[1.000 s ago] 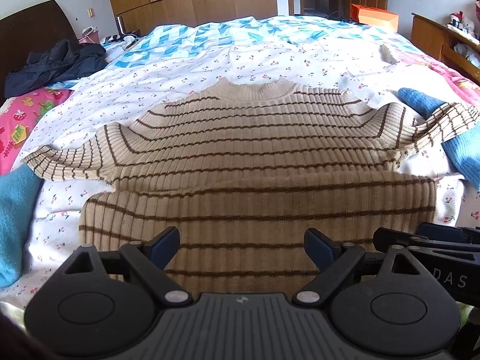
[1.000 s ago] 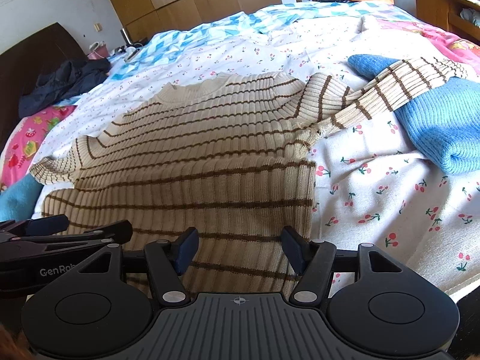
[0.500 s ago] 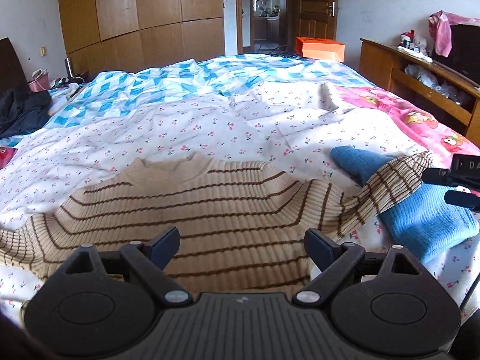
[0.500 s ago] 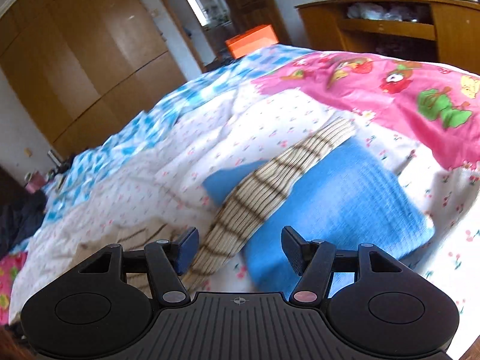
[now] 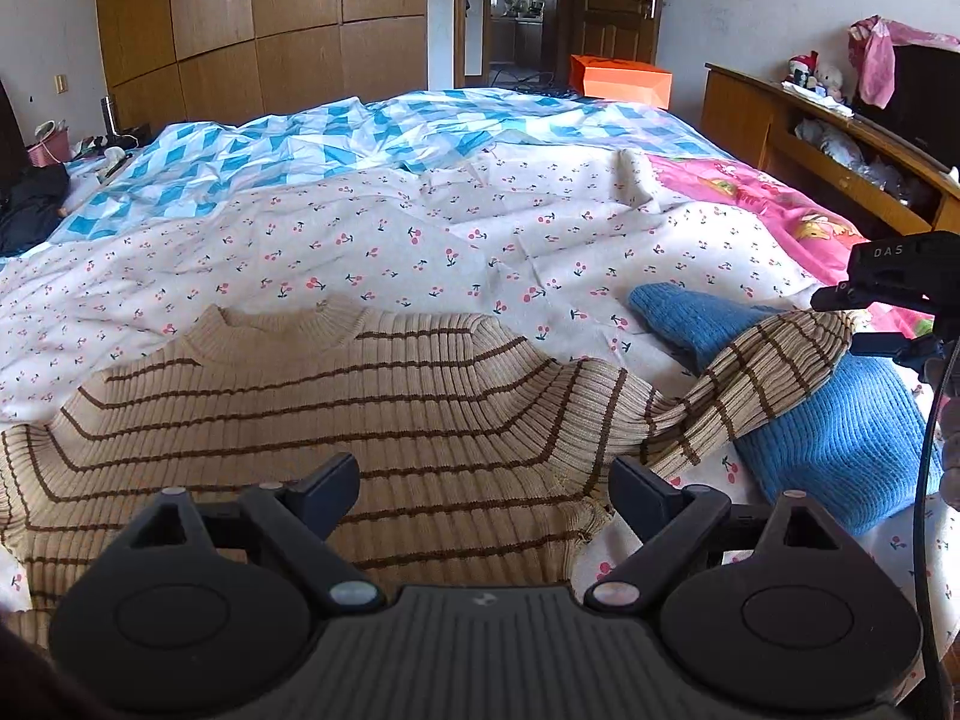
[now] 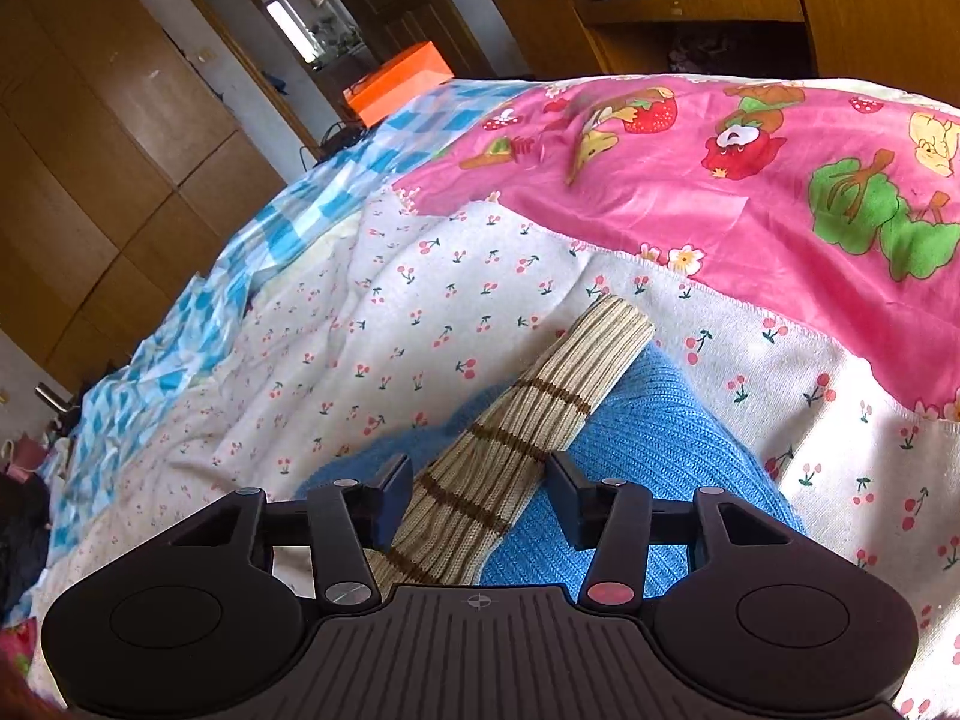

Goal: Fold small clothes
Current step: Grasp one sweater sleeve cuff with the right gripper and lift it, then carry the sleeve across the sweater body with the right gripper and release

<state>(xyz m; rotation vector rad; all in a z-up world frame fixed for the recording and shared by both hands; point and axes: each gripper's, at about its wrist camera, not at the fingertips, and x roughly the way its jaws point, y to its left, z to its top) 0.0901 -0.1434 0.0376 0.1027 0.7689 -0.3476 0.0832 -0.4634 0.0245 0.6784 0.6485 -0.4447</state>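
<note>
A beige sweater with brown stripes (image 5: 336,408) lies flat on the bed, collar pointing away. Its right sleeve (image 5: 774,372) drapes over a blue knitted garment (image 5: 840,438). My left gripper (image 5: 483,489) is open and empty, over the sweater's right side near the armpit. My right gripper (image 6: 480,495) is open and straddles that sleeve (image 6: 528,432) a little short of its cuff, with a finger on each side and not closed on it. The right gripper also shows in the left wrist view (image 5: 894,294) by the cuff.
The bed carries a cherry-print sheet (image 5: 390,240), a blue-and-white checked cover (image 5: 300,144) farther back and a pink cartoon sheet (image 6: 720,192) on the right. A wooden cabinet (image 5: 828,162) stands along the right side. Dark clothes (image 5: 30,204) lie at the far left.
Both grippers have moved from the sweater's folded hem up and to the right. The right gripper has come down over the right sleeve and now straddles it. Both stay open.
</note>
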